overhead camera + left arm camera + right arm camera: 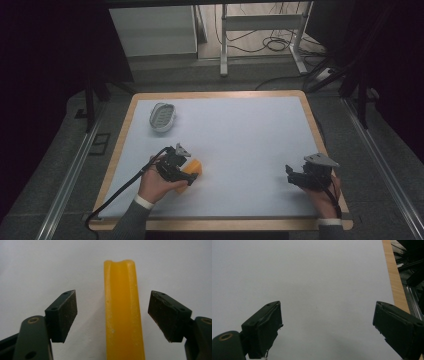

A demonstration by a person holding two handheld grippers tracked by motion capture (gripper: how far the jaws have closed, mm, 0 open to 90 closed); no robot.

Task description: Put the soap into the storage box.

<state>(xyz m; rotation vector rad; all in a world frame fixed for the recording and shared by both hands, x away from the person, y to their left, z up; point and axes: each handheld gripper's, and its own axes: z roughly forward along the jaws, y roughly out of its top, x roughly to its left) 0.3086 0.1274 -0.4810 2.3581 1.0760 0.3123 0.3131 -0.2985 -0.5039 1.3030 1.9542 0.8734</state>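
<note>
While the left tongs (112,315) gape, the yellow bar (123,315) stands between them, untouched.

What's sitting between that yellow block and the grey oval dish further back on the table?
Nothing: in the high view, only bare white table lies between the yellow block and the grey oval dish.

Looks like a lab or test room. Wood-edged white table (220,150) on grey carpet, black curtains (45,60), loose cables (272,45) under a metal-legged desk (262,22).
</note>
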